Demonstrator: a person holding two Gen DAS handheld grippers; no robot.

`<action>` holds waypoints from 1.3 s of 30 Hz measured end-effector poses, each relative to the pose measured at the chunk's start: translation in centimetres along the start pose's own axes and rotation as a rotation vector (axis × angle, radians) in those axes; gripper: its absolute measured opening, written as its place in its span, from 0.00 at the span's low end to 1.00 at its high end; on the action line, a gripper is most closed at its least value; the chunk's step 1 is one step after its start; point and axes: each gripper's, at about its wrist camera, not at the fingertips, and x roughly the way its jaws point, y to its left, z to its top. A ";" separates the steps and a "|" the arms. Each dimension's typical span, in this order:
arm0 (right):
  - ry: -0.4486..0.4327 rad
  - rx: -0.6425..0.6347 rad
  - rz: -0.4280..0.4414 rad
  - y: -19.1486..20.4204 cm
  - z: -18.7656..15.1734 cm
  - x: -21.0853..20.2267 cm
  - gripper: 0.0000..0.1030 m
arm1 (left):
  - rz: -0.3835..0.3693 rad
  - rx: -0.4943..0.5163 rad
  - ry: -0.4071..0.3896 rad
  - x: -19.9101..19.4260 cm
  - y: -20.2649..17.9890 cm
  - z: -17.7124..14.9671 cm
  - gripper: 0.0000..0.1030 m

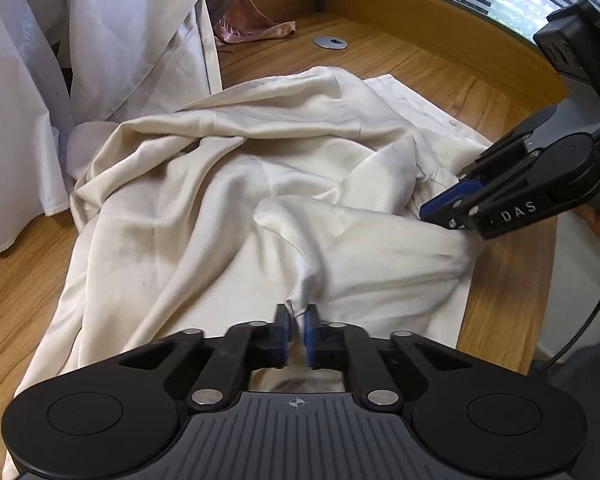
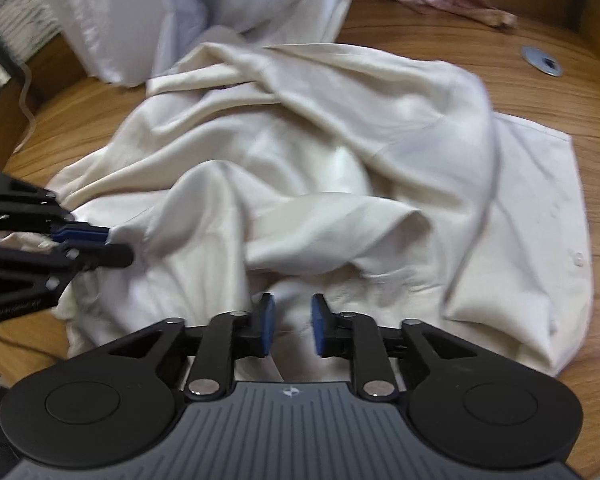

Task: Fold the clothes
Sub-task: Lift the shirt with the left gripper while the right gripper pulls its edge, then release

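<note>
A crumpled cream satin garment lies spread over the wooden table; it also fills the right wrist view. My left gripper is shut on a pinched fold of this garment near its front edge; it shows at the left of the right wrist view. My right gripper is open with a gap between its blue pads, hovering just above the cloth near the garment's right side. In the left wrist view it comes in from the right above the fabric.
A pile of white garments stands at the back left, also in the right wrist view. A pink cloth lies at the back. A metal cable grommet is set in the table. A curved raised wooden rim borders the far side.
</note>
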 end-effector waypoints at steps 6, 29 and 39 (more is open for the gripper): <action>0.014 -0.076 0.049 2.8 -0.6 0.5 0.41 | -0.002 -0.020 0.067 -0.6 0.7 -2.2 0.07; -0.112 -0.134 0.041 4.0 1.7 -1.9 0.03 | 0.043 -0.147 -0.008 -2.1 1.0 -2.7 0.08; -0.312 -0.095 -0.228 -4.1 9.7 -9.1 0.03 | 0.116 -0.246 -0.094 -4.3 1.7 -1.4 0.34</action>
